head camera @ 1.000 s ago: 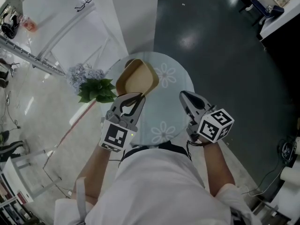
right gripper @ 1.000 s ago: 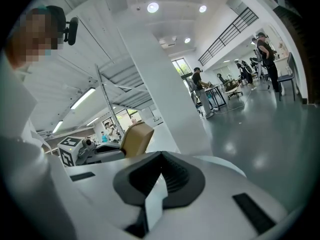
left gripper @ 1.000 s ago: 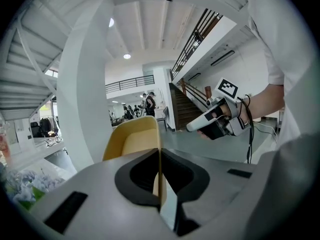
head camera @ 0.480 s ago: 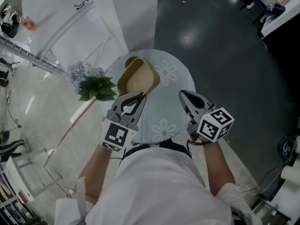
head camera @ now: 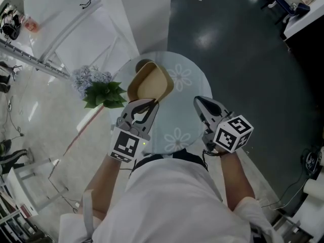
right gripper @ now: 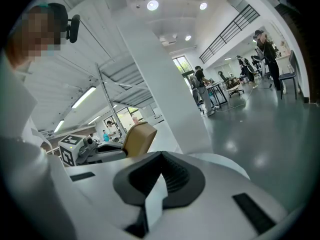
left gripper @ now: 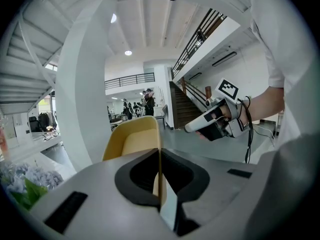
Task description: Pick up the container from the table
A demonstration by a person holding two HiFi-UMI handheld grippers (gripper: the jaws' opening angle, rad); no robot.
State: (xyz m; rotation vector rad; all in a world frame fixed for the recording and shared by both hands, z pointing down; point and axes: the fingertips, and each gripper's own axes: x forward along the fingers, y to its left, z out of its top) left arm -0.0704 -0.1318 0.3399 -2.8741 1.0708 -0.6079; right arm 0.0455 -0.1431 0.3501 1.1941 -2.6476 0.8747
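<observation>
Hiding the near corner of the tan, round-cornered plastic container, the left gripper leaves the head view only the far rim and the hollow inside. Whether the container's base touches the round pale glass table with white flower prints cannot be told. The person's white shirt fills the lower frame and covers the table's near edge.

In the left gripper view the jaws are pressed together on the container's thin side wall, which stands edge-on between them. The rest of the container rises just ahead of the tips.

The right gripper is held level with the left one and well apart to its right, over the table. Its jaws are closed to a point with nothing between them. Both forearms reach forward, angled slightly inward. A bunch of pale blue flowers with green leaves sits just left of the left gripper.
</observation>
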